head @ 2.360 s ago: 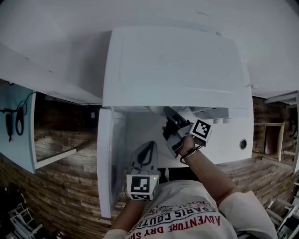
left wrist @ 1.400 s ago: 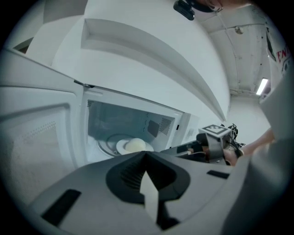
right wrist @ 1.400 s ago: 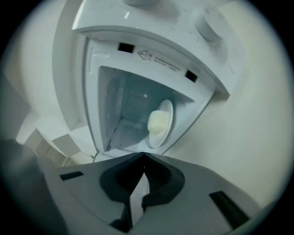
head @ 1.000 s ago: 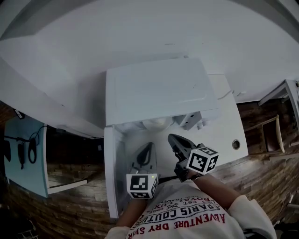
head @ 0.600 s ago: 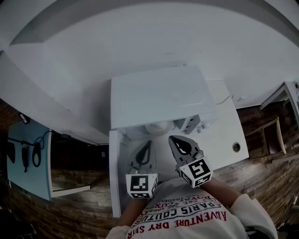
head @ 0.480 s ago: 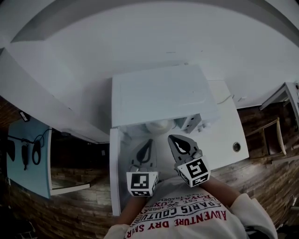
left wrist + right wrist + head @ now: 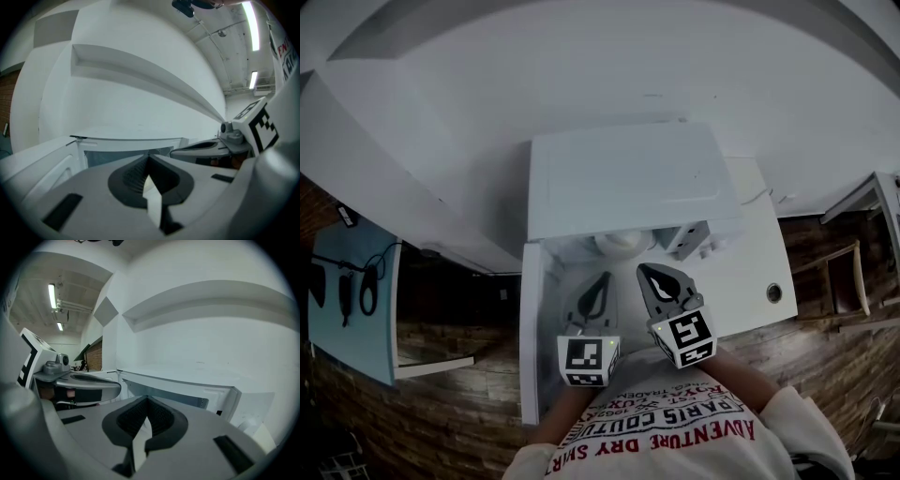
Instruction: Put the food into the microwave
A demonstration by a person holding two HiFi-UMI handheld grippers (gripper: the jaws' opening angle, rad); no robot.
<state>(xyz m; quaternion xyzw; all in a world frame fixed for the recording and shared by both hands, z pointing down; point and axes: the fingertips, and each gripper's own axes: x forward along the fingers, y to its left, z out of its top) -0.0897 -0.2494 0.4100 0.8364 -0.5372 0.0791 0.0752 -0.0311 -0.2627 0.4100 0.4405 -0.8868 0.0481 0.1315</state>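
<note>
Looks like loading is done: pale round food dish (image 7: 617,245) sitting inside microwave (image 7: 628,178), near front lip of cavity, w/ door (image 7: 533,328) swung open to the left. Can't tell what's in the dish, too pale & small. Nothing carried in either tool: left gripper (image 7: 603,278) pinched together on air, right gripper (image 7: 646,271) likewise closed tight & empty. Both hovering side by side just in front of opening, clear of dish. Prob. next: shutting door. Several ways to botch it. Risk when pushing door w/ closed tips: slipping off smooth white panel & jabbing into cavity, knocking dish back or tipping it. Risk when swinging door w/ right tool hanging in the opening: getting it pinched btw door & frame. If overhanging front lip (hard to judge from above), would block latch or get shoved & spill. Also tight quarters: reaching across w/ right for a door hinged on left means bumping the left tool. Safer to push w/ left, after pulling right back.
</note>
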